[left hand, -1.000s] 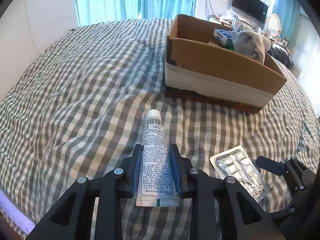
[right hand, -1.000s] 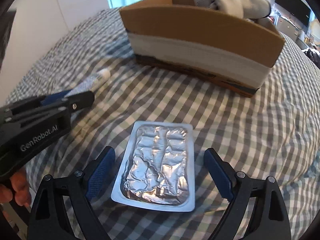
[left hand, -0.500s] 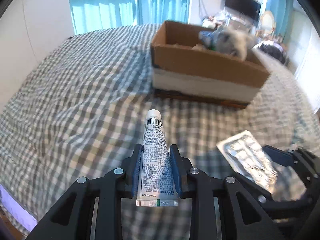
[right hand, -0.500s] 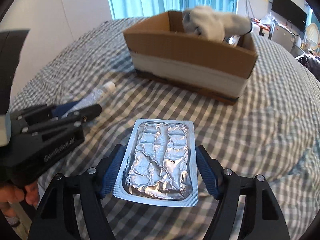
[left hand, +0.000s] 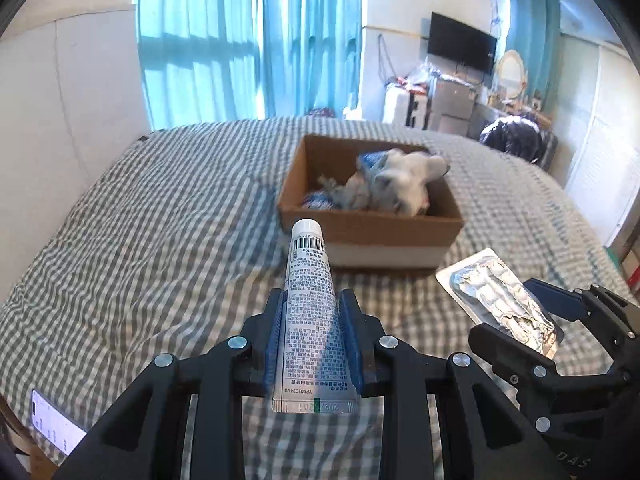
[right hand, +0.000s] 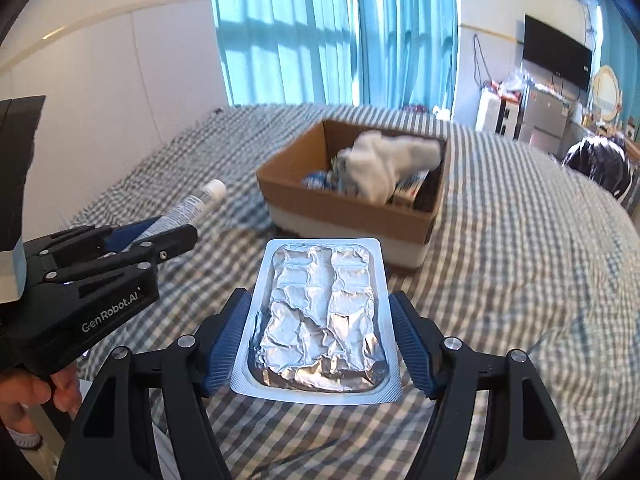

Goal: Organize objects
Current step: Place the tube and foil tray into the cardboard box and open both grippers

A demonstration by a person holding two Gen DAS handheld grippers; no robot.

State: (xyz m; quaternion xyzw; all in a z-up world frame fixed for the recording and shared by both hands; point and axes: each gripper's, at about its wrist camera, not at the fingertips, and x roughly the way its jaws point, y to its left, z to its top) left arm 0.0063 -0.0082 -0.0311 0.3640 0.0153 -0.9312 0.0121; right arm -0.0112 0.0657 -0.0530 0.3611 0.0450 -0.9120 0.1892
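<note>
Blue ribbed pads on my left gripper are clamped on a white printed tube, its cap pointing ahead toward the cardboard box and its crimped end sticking back past the pads. My right gripper carries a foil blister pack flat between its fingers; the jaws are closing and the pads press both long edges of the pack. Both items hang clear above the grey-and-white checked bedspread. From the right wrist view, my left gripper sits off to the left with the tube angled up at the box, and a hand grips its handle. The open box rests on the bed ahead, with a white sock and small packets inside. Turquoise curtains hang behind.
</note>
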